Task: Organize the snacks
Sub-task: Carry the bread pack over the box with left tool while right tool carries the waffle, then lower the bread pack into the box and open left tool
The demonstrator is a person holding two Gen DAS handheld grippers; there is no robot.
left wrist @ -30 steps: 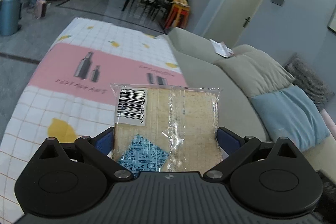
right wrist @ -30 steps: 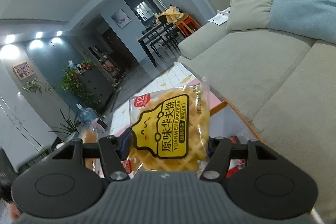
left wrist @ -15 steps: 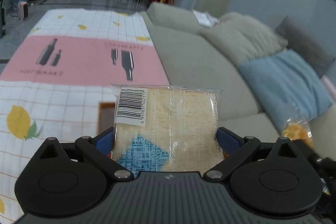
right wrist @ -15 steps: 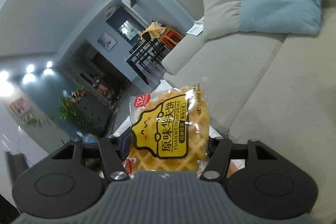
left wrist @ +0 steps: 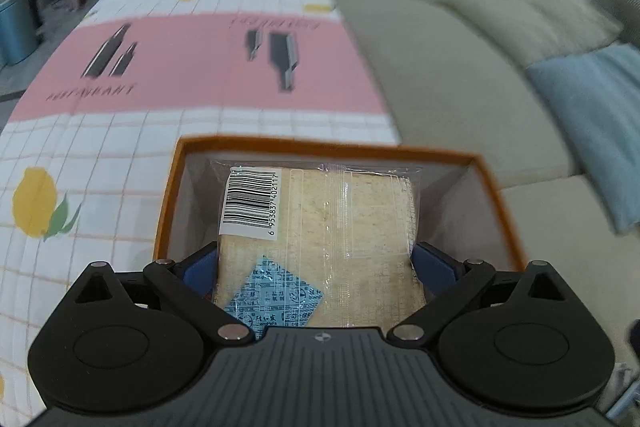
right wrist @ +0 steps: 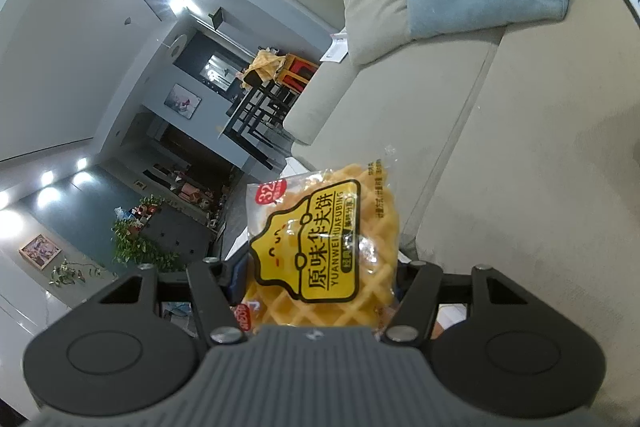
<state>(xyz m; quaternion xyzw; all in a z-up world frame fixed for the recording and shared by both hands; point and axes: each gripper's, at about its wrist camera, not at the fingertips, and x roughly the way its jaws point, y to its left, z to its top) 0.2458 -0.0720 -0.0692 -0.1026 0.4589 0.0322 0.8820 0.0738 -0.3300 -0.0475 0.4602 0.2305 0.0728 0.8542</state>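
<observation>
Where rim point(left wrist: 320, 147) surrounds packet point(left wrist: 320, 227), slack.

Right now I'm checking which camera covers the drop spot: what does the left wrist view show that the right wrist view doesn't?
Only the left wrist view shows the orange-rimmed box on the lemon-print cloth, with the left gripper holding a wrapped bread slice in front of its opening.

Only the right wrist view shows the right gripper clamped on a yellow waffle pack, plus ceiling lights and a wall picture.

Both show the beige sofa and blue cushion.
</observation>
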